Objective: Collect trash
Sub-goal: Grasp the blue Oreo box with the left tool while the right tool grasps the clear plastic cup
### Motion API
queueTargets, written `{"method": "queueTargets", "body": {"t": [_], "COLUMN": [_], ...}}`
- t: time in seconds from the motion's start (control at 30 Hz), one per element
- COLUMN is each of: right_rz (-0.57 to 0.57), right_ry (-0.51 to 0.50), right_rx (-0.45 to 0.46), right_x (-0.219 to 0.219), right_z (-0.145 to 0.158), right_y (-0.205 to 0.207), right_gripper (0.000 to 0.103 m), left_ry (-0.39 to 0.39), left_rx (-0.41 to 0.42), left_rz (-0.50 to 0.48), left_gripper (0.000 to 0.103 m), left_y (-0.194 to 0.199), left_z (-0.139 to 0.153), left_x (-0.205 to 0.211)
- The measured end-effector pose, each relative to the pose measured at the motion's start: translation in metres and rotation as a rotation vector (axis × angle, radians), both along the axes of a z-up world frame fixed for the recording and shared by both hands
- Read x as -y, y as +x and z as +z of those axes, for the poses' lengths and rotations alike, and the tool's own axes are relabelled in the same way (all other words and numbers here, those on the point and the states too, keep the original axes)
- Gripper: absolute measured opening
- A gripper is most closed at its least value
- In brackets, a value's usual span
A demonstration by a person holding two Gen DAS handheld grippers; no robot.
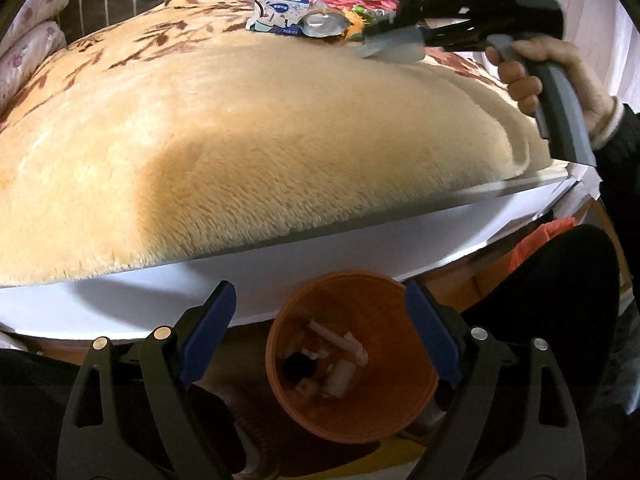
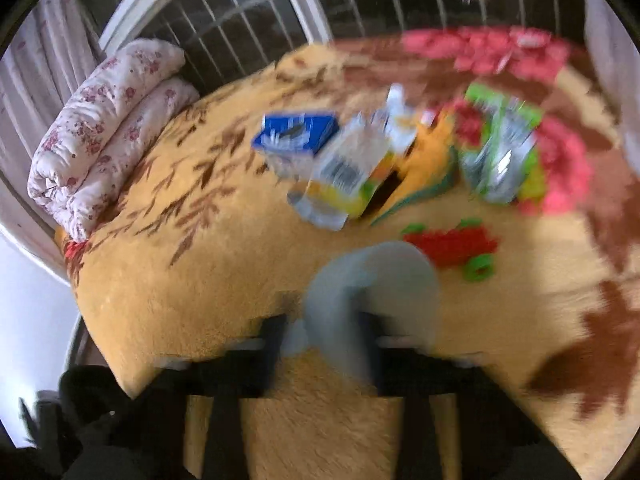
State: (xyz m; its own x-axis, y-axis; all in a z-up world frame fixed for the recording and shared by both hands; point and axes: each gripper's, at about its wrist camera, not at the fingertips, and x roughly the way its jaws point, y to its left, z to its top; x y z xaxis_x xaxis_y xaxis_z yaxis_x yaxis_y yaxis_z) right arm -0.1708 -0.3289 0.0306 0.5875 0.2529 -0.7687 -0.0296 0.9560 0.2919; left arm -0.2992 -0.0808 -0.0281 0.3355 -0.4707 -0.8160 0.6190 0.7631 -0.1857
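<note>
My left gripper [image 1: 320,308] is open and empty, held over an orange bin [image 1: 352,412] with several scraps inside, below the bed's edge. On the plush blanket [image 1: 260,128] lies a pile of trash: a blue and white carton [image 1: 276,14] [image 2: 296,136], a yellow and white pouch [image 2: 344,176], a green and silver wrapper [image 2: 500,156] and a red and green wrapper [image 2: 456,246]. My right gripper [image 1: 388,42] [image 2: 368,280] hovers just short of the pile. Its view is blurred. A pale grey thing sits at its tips; whether it is shut I cannot tell.
A folded floral quilt [image 2: 104,128] lies at the bed's far left by the barred window [image 2: 248,20]. A white bed frame edge [image 1: 280,272] runs below the blanket. An orange bag [image 1: 536,240] hangs at the right by the person's dark clothing.
</note>
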Motion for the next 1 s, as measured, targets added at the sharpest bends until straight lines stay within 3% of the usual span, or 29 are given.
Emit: {"method": "queueTargets", "body": {"t": [0.1,0.23,0.43,0.53,0.67,0.83,1.0], "right_rz": [-0.004,-0.062,-0.145,-0.146,-0.145,-0.15,-0.17], "right_ry": [-0.015,0.038,0.006,0.028,0.049,0.056,0.072], "right_rx": [0.062,0.171,0.359,0.362,0.354,0.346,0.321], "right_x": [-0.004,0.011,0.029,0.037,0.049,0.058,0.067], "right_z": [0.003,0.018,0.031,0.027,0.023,0.017,0.011], "right_y": [-0.013,-0.052,-0.098,-0.102,-0.107,-0.108,-0.102], "right_gripper": [0.009,0.009,0.009,0.009,0.009,0.009,0.009], "left_ry": [0.008,0.003,-0.111,-0.098,-0.059,-0.054,-0.026], "left_rx": [0.017,0.023,-0.011,0.045,0.061,-0.046,-0.123], "left_rz": [0.005,0.004,0.064,0.088,0.108,0.16,0.205], "left_gripper": [0.084,0.084,0.088,0.089,0.089,0.089,0.089], "left_y": [-0.003,0.002,0.066,0.114,0.181,0.249,0.285], "left_z": [0.003,0.018,0.073,0.097,0.107,0.095,0.078], "left_x": [-0.001,-0.001,0.015,0.049,0.096,0.13,0.146]}}
